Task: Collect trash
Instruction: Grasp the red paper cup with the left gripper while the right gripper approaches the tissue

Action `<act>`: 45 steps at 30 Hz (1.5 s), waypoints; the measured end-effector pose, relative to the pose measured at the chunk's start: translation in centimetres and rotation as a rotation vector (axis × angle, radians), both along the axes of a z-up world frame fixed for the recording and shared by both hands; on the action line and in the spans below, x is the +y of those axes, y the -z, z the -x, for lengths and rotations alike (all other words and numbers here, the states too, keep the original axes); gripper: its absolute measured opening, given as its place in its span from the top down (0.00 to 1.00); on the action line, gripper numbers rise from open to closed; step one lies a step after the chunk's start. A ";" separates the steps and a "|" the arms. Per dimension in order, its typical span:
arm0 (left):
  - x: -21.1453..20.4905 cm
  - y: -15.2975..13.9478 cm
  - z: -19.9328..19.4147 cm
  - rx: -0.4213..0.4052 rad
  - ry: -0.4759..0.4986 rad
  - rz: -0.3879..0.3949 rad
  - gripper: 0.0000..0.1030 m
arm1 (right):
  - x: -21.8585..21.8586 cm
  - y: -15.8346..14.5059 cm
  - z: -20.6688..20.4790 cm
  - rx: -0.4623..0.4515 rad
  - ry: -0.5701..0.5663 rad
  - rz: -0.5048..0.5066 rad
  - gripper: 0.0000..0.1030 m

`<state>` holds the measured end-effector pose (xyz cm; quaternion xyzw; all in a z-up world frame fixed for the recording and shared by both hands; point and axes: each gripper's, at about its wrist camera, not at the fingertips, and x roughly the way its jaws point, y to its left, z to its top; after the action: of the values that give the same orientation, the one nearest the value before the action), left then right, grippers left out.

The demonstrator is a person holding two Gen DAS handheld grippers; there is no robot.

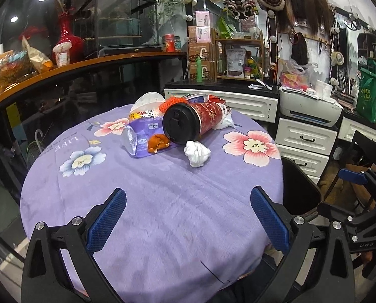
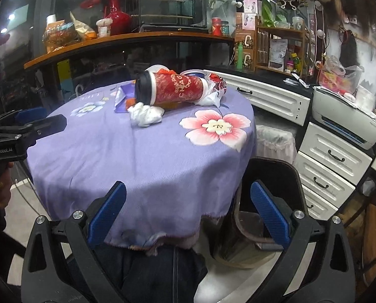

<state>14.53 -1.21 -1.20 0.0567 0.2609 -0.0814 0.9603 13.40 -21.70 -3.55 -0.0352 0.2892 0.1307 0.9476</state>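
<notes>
My left gripper [image 1: 188,217] and right gripper [image 2: 188,212] both hang with fingers spread, holding nothing. The trash sits at the surface's [image 1: 162,202] far side: a red cup [image 1: 193,121] on its side, a crumpled tissue [image 1: 197,153] touching it, a purple wrapper [image 1: 142,136] beside.

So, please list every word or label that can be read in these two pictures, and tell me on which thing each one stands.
"CHAG": red cup lying on its side; the letters after it curve out of sight.
"LIFE": printed on the purple tablecloth, seen upside down.
"GenRobot.AI": body of the left gripper.
"C": brown boxes on the counter.
Purple snack bag, shelf packets: print too small to read.
</notes>
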 end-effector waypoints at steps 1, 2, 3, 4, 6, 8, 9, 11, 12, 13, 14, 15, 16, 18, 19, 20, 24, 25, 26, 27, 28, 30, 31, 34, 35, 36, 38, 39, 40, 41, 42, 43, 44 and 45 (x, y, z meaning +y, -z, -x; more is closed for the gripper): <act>-0.1 -0.3 -0.9 0.010 0.017 -0.008 0.05 | -0.1 0.0 -0.7 0.012 0.006 -0.003 0.05; -0.3 -0.5 -1.6 0.024 0.040 -0.013 0.05 | -0.3 0.1 -1.4 0.027 0.008 -0.009 0.05; -0.6 -0.8 -2.8 0.050 0.074 -0.026 0.05 | -0.5 0.1 -2.1 0.039 0.009 -0.015 0.05; -1.1 -1.1 -4.1 0.082 0.107 -0.046 0.05 | -0.7 0.3 -2.5 0.048 0.009 -0.020 0.05; -2.2 -1.6 -6.3 0.134 0.165 -0.098 0.05 | -1.0 0.5 -3.5 0.064 0.009 -0.028 0.05; -3.8 -2.2 -8.7 0.168 0.215 -0.192 0.05 | -1.2 0.9 -4.2 0.085 -0.004 -0.035 0.05; -4.5 -2.4 -9.6 0.173 0.228 -0.227 0.05 | -1.3 1.0 -4.4 0.090 -0.006 -0.034 0.05; -6.1 -2.8 -11.6 0.189 0.260 -0.304 0.05 | -1.4 1.4 -4.9 0.101 -0.008 -0.032 0.05; -7.2 -3.1 -13.1 0.200 0.284 -0.358 0.05 | -1.6 1.5 -5.1 0.110 -0.010 -0.036 0.05; -7.8 -3.2 -13.9 0.208 0.302 -0.385 0.05 | -1.8 1.8 -5.4 0.124 -0.009 -0.044 0.05; -8.8 -3.4 -15.3 0.225 0.327 -0.423 0.05 | -2.0 1.9 -5.6 0.133 -0.007 -0.053 0.05; -9.4 -3.4 -16.4 0.248 0.346 -0.445 0.06 | -2.3 2.1 -5.7 0.138 -0.006 -0.060 0.05; -10.2 -3.4 -17.8 0.274 0.365 -0.468 0.09 | -2.6 2.3 -5.9 0.146 -0.003 -0.072 0.05; -11.5 -3.2 -20.3 0.318 0.378 -0.510 0.12 | -3.0 2.5 -6.0 0.154 0.004 -0.094 0.05; -12.2 -2.7 -21.7 0.351 0.381 -0.538 0.14 | -3.3 2.5 -6.1 0.156 0.008 -0.105 0.05; -12.7 -2.3 -22.8 0.377 0.378 -0.560 0.15 | -3.5 2.6 -6.2 0.159 0.013 -0.112 0.05; -14.5 0.1 -26.9 0.457 0.353 -0.672 0.20 | -4.0 2.9 -6.5 0.171 0.019 -0.135 0.05; -14.8 0.6 -27.7 0.468 0.344 -0.691 0.21 | -4.1 2.9 -6.6 0.176 0.019 -0.139 0.05; -15.0 1.1 -28.5 0.485 0.340 -0.703 0.21 | -4.2 3.0 -6.6 0.179 0.019 -0.143 0.05; -15.1 1.5 -29.1 0.500 0.338 -0.713 0.21 | -4.2 3.1 -6.7 0.183 0.019 -0.148 0.05; -15.1 1.9 -29.5 0.510 0.333 -0.721 0.21 | -4.3 3.2 -6.7 0.188 0.018 -0.155 0.05; -15.3 2.7 -30.5 0.526 0.323 -0.760 0.22 | -4.4 3.3 -6.8 0.192 0.018 -0.159 0.05; -15.3 3.1 -31.0 0.538 0.320 -0.775 0.22 | -4.4 3.4 -6.8 0.193 0.017 -0.157 0.05; -15.1 3.8 -31.8 0.575 0.309 -0.802 0.23 | -4.4 3.5 -6.9 0.198 0.010 -0.162 0.05; -15.0 4.0 -32.2 0.587 0.303 -0.815 0.23 | -4.4 3.6 -6.9 0.201 0.008 -0.165 0.05; -15.1 4.2 -32.3 0.593 0.301 -0.824 0.24 | -4.4 3.6 -6.9 0.203 0.007 -0.166 0.05; -15.1 4.6 -32.6 0.609 0.298 -0.841 0.30 | -4.4 3.7 -6.9 0.207 0.007 -0.169 0.05; -15.2 4.7 -32.7 0.610 0.295 -0.852 0.31 | -4.3 3.8 -6.9 0.208 0.007 -0.168 0.05; -15.3 4.9 -32.5 0.607 0.295 -0.861 0.31 | -4.3 3.8 -7.0 0.210 0.007 -0.168 0.05; -15.3 4.8 -32.4 0.600 0.299 -0.866 0.31 | -4.3 3.8 -6.9 0.212 0.007 -0.168 0.05; -15.4 4.7 -32.3 0.597 0.300 -0.865 0.31 | -4.3 3.8 -6.9 0.212 0.008 -0.168 0.05; -15.5 4.5 -32.3 0.592 0.301 -0.862 0.31 | -4.3 3.8 -6.9 0.210 0.009 -0.165 0.05; -15.4 4.1 -32.2 0.581 0.302 -0.852 0.31 | -4.3 3.8 -6.9 0.208 0.009 -0.163 0.05; -15.3 3.7 -32.0 0.571 0.300 -0.843 0.31 | -4.3 3.7 -7.0 0.208 0.009 -0.162 0.05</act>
<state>46.58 -16.51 -4.91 0.4500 0.5113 -0.1182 0.7226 20.35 -25.99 -7.26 0.0567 0.3745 0.1522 0.9129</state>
